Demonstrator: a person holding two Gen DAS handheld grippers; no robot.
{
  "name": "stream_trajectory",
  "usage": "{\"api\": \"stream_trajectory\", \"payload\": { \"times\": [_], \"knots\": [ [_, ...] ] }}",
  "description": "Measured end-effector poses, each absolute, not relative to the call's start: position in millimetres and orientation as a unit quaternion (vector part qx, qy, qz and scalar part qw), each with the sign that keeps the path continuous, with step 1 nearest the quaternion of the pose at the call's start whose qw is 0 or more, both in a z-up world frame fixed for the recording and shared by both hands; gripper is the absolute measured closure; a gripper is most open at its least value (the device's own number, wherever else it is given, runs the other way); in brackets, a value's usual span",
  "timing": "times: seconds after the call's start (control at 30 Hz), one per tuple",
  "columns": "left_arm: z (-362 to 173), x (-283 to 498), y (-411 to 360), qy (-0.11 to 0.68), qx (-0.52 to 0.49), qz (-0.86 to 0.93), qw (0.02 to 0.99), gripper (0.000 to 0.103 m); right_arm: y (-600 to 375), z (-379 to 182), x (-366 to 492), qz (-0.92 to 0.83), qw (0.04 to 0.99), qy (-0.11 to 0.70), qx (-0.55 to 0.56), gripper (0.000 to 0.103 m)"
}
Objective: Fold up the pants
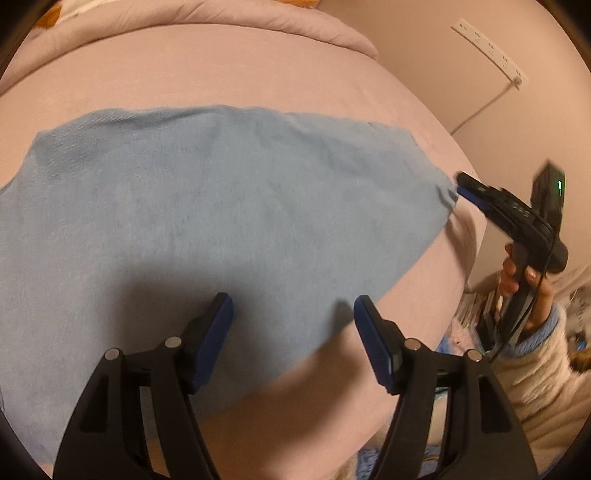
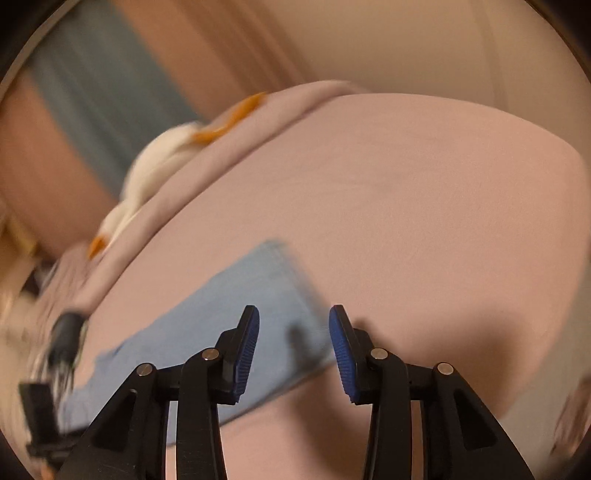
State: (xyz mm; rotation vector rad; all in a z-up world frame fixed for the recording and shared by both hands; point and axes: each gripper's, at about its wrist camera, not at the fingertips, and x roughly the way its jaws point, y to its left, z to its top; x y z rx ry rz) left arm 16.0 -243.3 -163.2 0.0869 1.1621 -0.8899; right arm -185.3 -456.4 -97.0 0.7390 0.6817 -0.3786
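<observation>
Two grippers in view, both with jaws apart and holding nothing. Left gripper point(image 1: 291, 317) fills the bottom of the left wrist view, hovering over the near part of the pants point(image 1: 207, 206), its shadow on the cloth between the fingers. Pants: light blue, spread flat on the pink bed point(image 1: 229, 74), filling the centre and left of that frame; which end is waistband and which is hem, cannot tell. Right gripper point(image 2: 294, 332) sits at the bottom of the right wrist view, jaws spread above the short end of the pants point(image 2: 236, 306); in the left wrist view the same tool point(image 1: 466, 186) appears at centre right, tip at or just beside the cloth's corner, contact not resolvable. Further back, a folded pink blanket point(image 1: 258, 18) along the top of frame, and a white power strip point(image 1: 489, 48) on the wall, upper right. Both views motion-blurred. Risk, as judged: closing on one layer only, or pinching the sheet along with the cloth, would drag the bedding or leave a skewed fold; uneven lift between the two tools would wrinkle it. Containers: none seen.
</observation>
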Motion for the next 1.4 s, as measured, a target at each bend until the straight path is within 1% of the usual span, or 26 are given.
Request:
{"api": "stream_trajectory", "payload": {
  "times": [0.1, 0.17, 0.2, 0.3, 0.37, 0.43, 0.53, 0.57, 0.6, 0.63, 0.67, 0.7, 0.77, 0.87, 0.9, 1.0, 1.03, 1.07, 1.1, 1.13, 1.2, 1.27, 1.33, 1.4],
  "knots": [
    [-162, 10, -237, 0.528, 0.045, -0.408, 0.744, 0.035, -421, -100, -155, -0.138, 0.881, 0.376, 0.253, 0.062],
    [-159, 9, -229, 0.529, 0.041, -0.404, 0.745, 0.035, -403, -117, -131, -0.12, 0.872, 0.432, 0.198, 0.062],
    [-156, 11, -224, 0.526, 0.039, -0.4, 0.749, 0.035, -402, -127, -122, -0.119, 0.863, 0.453, 0.188, 0.062],
    [-149, 19, -205, 0.513, 0.036, -0.375, 0.772, 0.035, -407, -125, -107, -0.145, 0.856, 0.458, 0.192, 0.062],
    [-146, 33, -192, 0.509, 0.019, -0.354, 0.785, 0.035, -407, -113, -102, -0.17, 0.86, 0.443, 0.189, 0.062],
    [-142, 53, -180, 0.506, -0.01, -0.34, 0.793, 0.035, -398, -103, -97, -0.148, 0.877, 0.418, 0.184, 0.062],
    [-137, 88, -171, 0.489, -0.045, -0.314, 0.812, 0.037, -390, -108, -89, -0.099, 0.876, 0.427, 0.202, 0.062],
    [-137, 99, -171, 0.489, -0.056, -0.306, 0.815, 0.042, -389, -112, -87, -0.102, 0.87, 0.436, 0.205, 0.062],
    [-140, 111, -171, 0.49, -0.065, -0.296, 0.817, 0.055, -389, -115, -86, -0.106, 0.868, 0.438, 0.207, 0.062],
    [-146, 124, -172, 0.494, -0.07, -0.283, 0.819, 0.064, -389, -116, -87, -0.11, 0.867, 0.438, 0.211, 0.062],
    [-151, 134, -173, 0.499, -0.071, -0.273, 0.82, 0.079, -392, -118, -91, -0.114, 0.865, 0.437, 0.219, 0.062],
    [-158, 146, -175, 0.506, -0.072, -0.264, 0.818, 0.086, -393, -119, -97, -0.115, 0.864, 0.435, 0.224, 0.062],
    [-170, 162, -175, 0.515, -0.075, -0.251, 0.816, 0.091, -390, -118, -114, -0.124, 0.863, 0.433, 0.229, 0.062],
    [-161, 173, -167, 0.484, -0.097, -0.238, 0.837, 0.092, -397, -118, -125, -0.144, 0.855, 0.439, 0.237, 0.062],
    [-158, 176, -165, 0.48, -0.101, -0.226, 0.842, 0.095, -401, -117, -131, -0.151, 0.853, 0.437, 0.242, 0.062],
    [-154, 177, -158, 0.486, -0.137, -0.224, 0.834, 0.092, -414, -113, -150, -0.165, 0.847, 0.422, 0.278, 0.062],
    [-150, 171, -159, 0.479, -0.127, -0.224, 0.839, 0.091, -419, -113, -157, -0.166, 0.844, 0.416, 0.295, 0.062],
    [-145, 161, -160, 0.47, -0.111, -0.227, 0.846, 0.087, -425, -113, -166, -0.171, 0.836, 0.413, 0.318, 0.062],
    [-140, 152, -162, 0.462, -0.099, -0.232, 0.85, 0.078, -428, -114, -173, -0.176, 0.83, 0.411, 0.332, 0.062],
    [-134, 138, -159, 0.454, -0.092, -0.239, 0.853, 0.072, -430, -115, -180, -0.183, 0.825, 0.408, 0.345, 0.062],
    [-127, 114, -157, 0.445, -0.096, -0.26, 0.852, 0.048, -436, -117, -199, -0.191, 0.815, 0.395, 0.377, 0.061],
    [-126, 88, -159, 0.443, -0.106, -0.285, 0.843, 0.045, -441, -124, -210, -0.19, 0.805, 0.385, 0.41, 0.057],
    [-128, 75, -171, 0.448, -0.112, -0.306, 0.832, 0.045, -447, -137, -211, -0.185, 0.787, 0.383, 0.446, 0.056],
    [-130, 61, -182, 0.455, -0.109, -0.325, 0.822, 0.044, -454, -145, -212, -0.179, 0.779, 0.359, 0.482, 0.056]
  ]
}}
